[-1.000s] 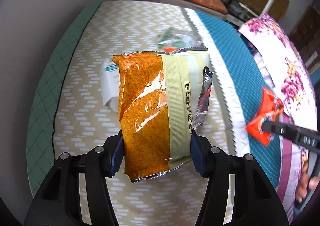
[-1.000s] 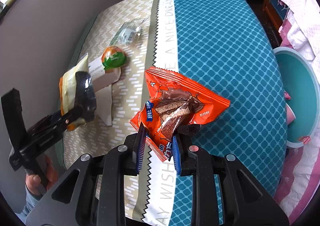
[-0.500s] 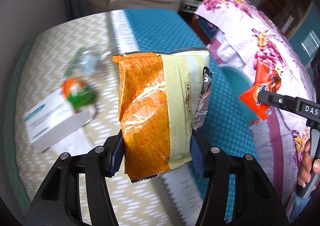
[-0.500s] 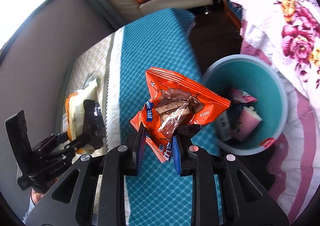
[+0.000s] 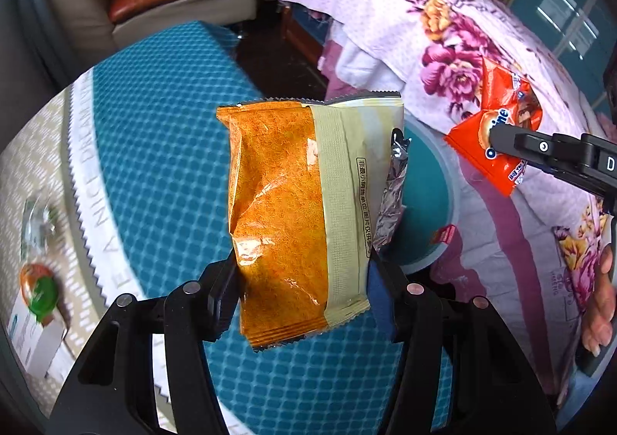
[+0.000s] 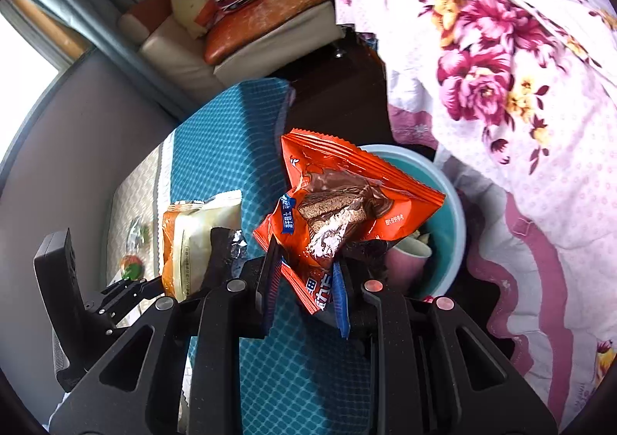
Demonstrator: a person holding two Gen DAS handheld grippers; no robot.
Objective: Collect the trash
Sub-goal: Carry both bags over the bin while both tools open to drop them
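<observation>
Both tools have swung from the counter toward the bin [image 6: 457, 203] at two o'clock, the left tool [image 5: 300, 280] pinching the orange bag [image 5: 285, 211], the right tool [image 6: 306, 280] the red wrapper [image 6: 347, 199], ready for dropping.

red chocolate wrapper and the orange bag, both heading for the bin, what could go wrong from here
The right gripper pinches only the lower corner of the red chocolate snack wrapper, so it could slip out short of the round teal bin.

The orange and cream foil snack bag in the left gripper hangs over the teal patterned tablecloth, beside the bin; released here, it would likely miss.
</observation>
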